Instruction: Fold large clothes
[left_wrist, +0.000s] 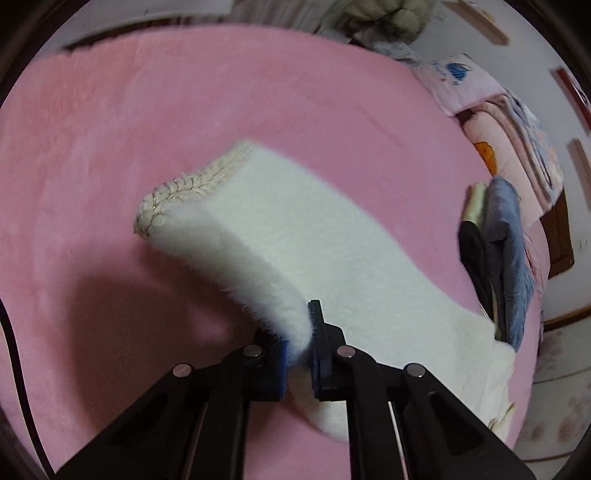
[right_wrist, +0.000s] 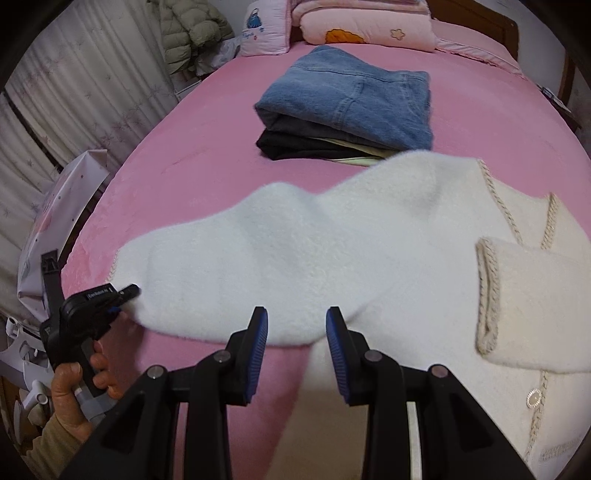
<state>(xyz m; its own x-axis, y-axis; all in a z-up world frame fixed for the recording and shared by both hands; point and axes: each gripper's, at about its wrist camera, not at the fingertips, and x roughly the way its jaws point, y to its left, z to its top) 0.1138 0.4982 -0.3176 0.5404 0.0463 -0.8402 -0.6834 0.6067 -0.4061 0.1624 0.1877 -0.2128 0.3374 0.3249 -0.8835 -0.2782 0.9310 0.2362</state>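
Pink bedspread (right_wrist: 207, 147) filled both views, with a white fuzzy cardigan (right_wrist: 332, 258) spread across the middle of it.

Left gripper (left_wrist: 298, 343) pinched a fold of the cardigan's sleeve (left_wrist: 258, 229), whose braided cuff (left_wrist: 181, 192) pointed to the upper left of the left wrist view. Right gripper (right_wrist: 296, 332), at bottom centre of its view, hung partly spread over the garment's near edge, nothing pressed between its pads. Just beyond the cardigan a stack of folded clothes topped by blue jeans (right_wrist: 347, 96) lay at upper centre; pillows (right_wrist: 365, 29) and a puffer jacket (right_wrist: 192, 29) lined the top edge.
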